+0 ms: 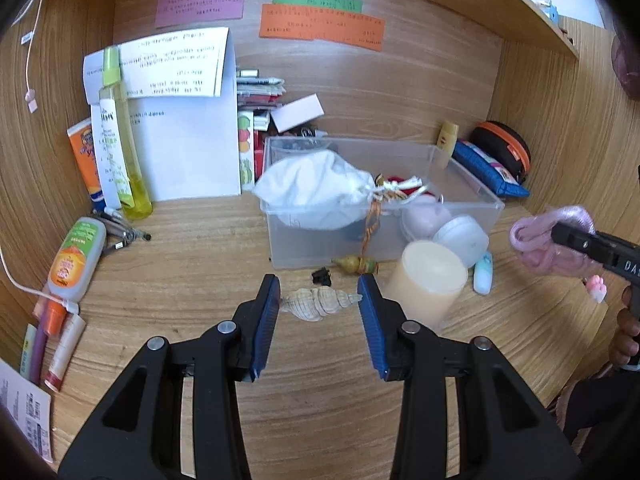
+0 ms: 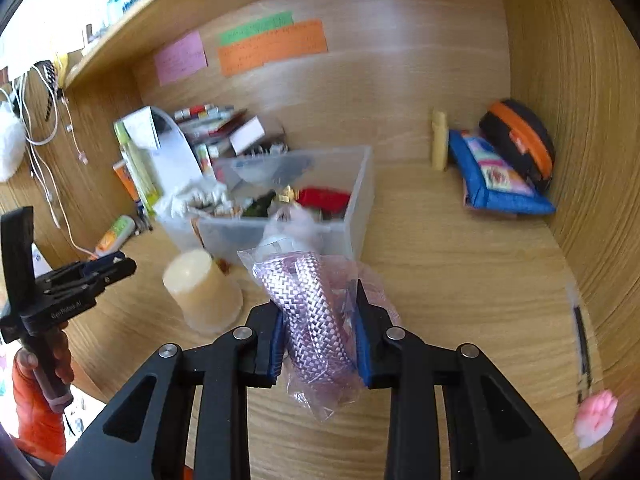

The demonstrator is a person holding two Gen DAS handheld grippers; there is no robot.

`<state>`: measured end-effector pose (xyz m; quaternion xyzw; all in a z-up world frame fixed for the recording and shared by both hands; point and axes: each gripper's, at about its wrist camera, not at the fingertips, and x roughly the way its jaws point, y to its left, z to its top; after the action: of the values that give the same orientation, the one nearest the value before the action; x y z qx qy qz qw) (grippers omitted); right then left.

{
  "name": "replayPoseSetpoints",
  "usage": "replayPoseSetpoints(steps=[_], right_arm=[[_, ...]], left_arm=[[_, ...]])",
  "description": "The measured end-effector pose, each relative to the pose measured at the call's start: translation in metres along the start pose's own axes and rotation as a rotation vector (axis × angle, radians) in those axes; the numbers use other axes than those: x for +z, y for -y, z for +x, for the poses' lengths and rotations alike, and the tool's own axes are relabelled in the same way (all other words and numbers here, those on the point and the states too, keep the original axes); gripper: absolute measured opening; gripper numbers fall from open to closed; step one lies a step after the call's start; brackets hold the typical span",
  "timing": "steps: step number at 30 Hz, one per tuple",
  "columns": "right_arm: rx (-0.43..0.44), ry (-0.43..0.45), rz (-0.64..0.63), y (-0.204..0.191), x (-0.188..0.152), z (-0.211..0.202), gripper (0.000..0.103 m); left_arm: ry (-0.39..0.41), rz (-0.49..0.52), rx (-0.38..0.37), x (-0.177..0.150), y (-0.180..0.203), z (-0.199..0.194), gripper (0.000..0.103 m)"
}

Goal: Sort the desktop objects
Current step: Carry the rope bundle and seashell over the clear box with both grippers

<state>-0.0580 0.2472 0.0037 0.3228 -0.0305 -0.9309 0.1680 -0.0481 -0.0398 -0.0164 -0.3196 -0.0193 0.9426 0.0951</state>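
Fingers (image 2: 362, 328) of right gripper (image 2: 318, 340) pinched soft, slippery bagged pink cord (image 2: 316, 312) mid-bundle; left gripper (image 1: 319, 316) clamped stiff, fragile seashell (image 1: 320, 303) end-to-end.

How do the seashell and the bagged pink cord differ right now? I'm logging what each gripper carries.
The seashell is bare, tan and ridged; the bagged pink cord is woven and wrapped in clear plastic. The seashell spans the left gripper tip to tip between the pads; the cord is squeezed in the right gripper, bag crumpled. Both sit between blue pads, short of the clear bin.
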Motion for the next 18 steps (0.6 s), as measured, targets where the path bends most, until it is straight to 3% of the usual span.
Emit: replayPoseSetpoints(steps=[8, 18], right_arm=[[0.01, 0.09, -0.056, -0.011, 0.036, -0.013, 0.025], [0.047, 0.124, -0.126, -0.024, 0.075, 0.009, 0.022]], left_arm=[[0.038, 0.02, 0.004, 0.024, 0.005, 0.001, 0.04], [0.072, 0.034, -0.012, 0.067, 0.001, 0.012, 0.04]])
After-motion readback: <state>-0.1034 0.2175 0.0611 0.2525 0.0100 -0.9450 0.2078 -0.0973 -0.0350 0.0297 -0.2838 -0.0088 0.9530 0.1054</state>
